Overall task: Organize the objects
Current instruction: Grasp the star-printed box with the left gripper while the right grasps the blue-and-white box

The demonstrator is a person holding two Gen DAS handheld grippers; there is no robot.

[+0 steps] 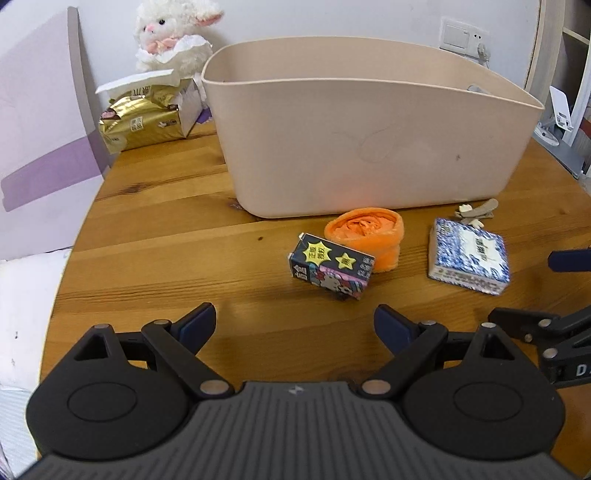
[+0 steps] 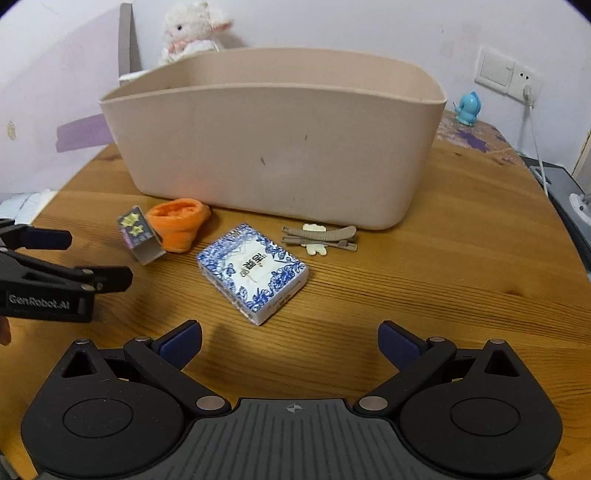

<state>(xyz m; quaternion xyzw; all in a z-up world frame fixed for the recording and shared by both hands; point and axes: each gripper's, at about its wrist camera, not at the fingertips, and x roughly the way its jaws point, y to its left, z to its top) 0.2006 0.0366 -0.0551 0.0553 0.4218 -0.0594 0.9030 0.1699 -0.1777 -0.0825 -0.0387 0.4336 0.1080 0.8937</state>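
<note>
A large beige bin stands on the round wooden table. In front of it lie a small dark cartoon box, an orange rolled cloth, a blue-and-white floral tissue pack and beige hair clips. My left gripper is open, hovering short of the cartoon box. The right gripper is open too, just short of the tissue pack. Each gripper shows at the edge of the other's view.
A white plush lamb and a gold tissue package sit behind the bin at the left. A blue figurine, a wall socket with a cable, and a patterned mat are at the back right. The table edge curves on both sides.
</note>
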